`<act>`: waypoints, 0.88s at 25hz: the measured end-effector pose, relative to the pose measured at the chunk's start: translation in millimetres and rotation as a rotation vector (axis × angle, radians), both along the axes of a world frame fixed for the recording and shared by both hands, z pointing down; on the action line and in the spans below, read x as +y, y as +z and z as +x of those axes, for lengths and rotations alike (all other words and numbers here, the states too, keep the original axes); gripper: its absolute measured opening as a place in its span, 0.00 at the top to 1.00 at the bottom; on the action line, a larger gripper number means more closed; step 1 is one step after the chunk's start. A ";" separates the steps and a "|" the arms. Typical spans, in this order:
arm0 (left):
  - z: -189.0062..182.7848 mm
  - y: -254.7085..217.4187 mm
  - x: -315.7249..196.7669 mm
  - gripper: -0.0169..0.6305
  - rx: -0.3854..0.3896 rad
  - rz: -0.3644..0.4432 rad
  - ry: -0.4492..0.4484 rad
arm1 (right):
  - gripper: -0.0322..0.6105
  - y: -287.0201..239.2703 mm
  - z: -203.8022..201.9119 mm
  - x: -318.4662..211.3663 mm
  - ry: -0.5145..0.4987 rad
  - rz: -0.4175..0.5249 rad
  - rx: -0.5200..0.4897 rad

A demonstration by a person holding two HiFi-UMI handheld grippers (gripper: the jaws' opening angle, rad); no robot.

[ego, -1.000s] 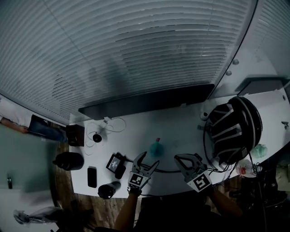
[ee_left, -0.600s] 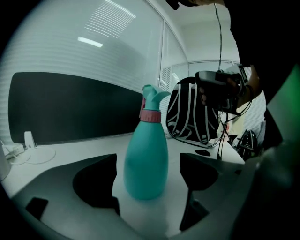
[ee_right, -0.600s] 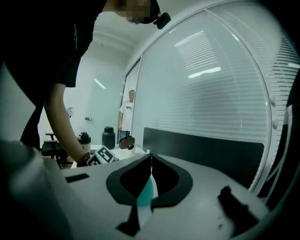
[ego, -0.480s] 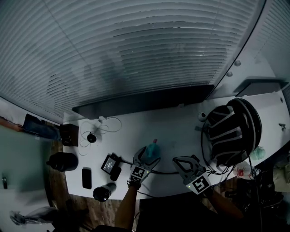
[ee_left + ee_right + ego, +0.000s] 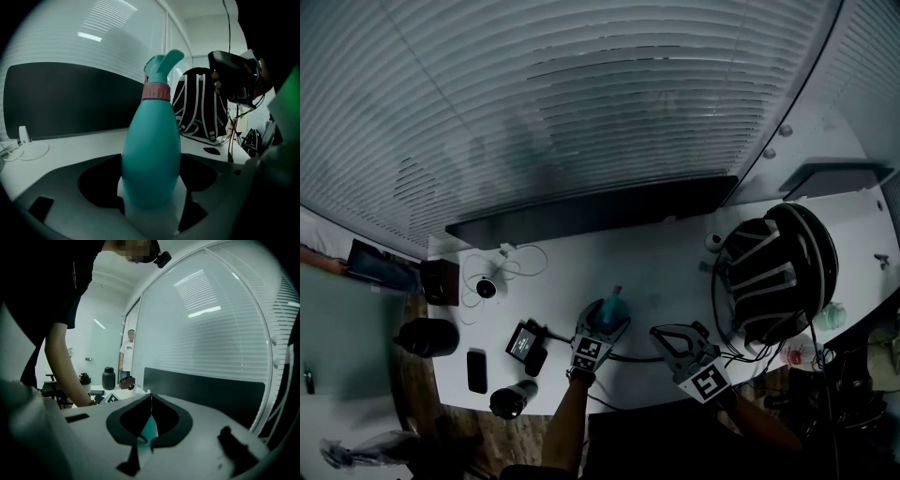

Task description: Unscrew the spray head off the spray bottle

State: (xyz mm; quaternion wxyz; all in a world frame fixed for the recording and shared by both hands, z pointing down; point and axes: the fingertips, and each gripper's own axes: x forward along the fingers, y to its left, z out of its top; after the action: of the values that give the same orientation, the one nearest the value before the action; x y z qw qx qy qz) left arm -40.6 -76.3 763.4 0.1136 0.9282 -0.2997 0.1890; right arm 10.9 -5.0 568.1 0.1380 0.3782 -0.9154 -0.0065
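A teal spray bottle [image 5: 612,307] stands upright on the white table [image 5: 675,272]. Its teal spray head [image 5: 161,65] sits on a pink collar [image 5: 156,91]. My left gripper [image 5: 602,324] has its jaws on either side of the bottle's lower body [image 5: 151,154]. The jaws have just closed in a little but still stand wide, with dark gaps showing beside the bottle. My right gripper [image 5: 662,334] hangs shut and empty to the right of the bottle, and it also shows in the left gripper view [image 5: 234,75]. Teal shows through its closed jaws [image 5: 151,397].
A black-and-white backpack [image 5: 778,267] lies at the right, with cables by it. A long dark panel [image 5: 591,211] runs along the back. At the left are a phone [image 5: 476,368], a black flask [image 5: 511,398], a black jug [image 5: 427,336] and a small camera [image 5: 485,286]. A person [image 5: 126,352] stands far off.
My left gripper has come down and forward to the bottle, and its jaws now flank the bottle's body instead of standing short of it. The right gripper has kept still.
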 end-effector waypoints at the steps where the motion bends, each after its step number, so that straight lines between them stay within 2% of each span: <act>1: -0.1 -4.4 -1.2 0.38 0.008 0.000 -0.010 | 0.95 -0.3 0.3 -1.3 0.003 -0.003 -0.001; 6: -3.9 -50.5 -9.9 0.38 0.025 0.014 -0.094 | 0.95 -12.8 2.4 -17.3 0.013 0.018 -0.008; 12: -26.7 -106.1 -11.5 0.38 -0.061 0.025 -0.263 | 0.93 -51.4 -19.7 -38.9 -0.027 0.018 -0.037; 15: -41.1 -118.4 -6.4 0.38 -0.121 0.021 -0.369 | 0.77 -62.2 -36.9 -41.1 -0.057 -0.011 -0.043; 19: -52.1 -127.3 -0.5 0.38 -0.177 0.032 -0.486 | 0.67 -64.5 -59.9 -40.7 -0.084 -0.073 -0.066; 20: -53.2 -129.1 -0.2 0.38 -0.186 0.034 -0.512 | 0.62 -64.1 -65.0 -40.7 -0.089 -0.097 -0.078; 22: -55.9 -128.3 -0.3 0.38 -0.226 0.062 -0.536 | 0.56 -61.8 -73.7 -40.1 -0.095 -0.159 -0.100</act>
State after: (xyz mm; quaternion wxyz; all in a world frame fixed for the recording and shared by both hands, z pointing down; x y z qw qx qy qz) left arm -96.5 -76.5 635.1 0.0968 0.7922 -0.5506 0.2450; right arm -62.8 -45.1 506.3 0.1214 0.3221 -0.9356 0.0785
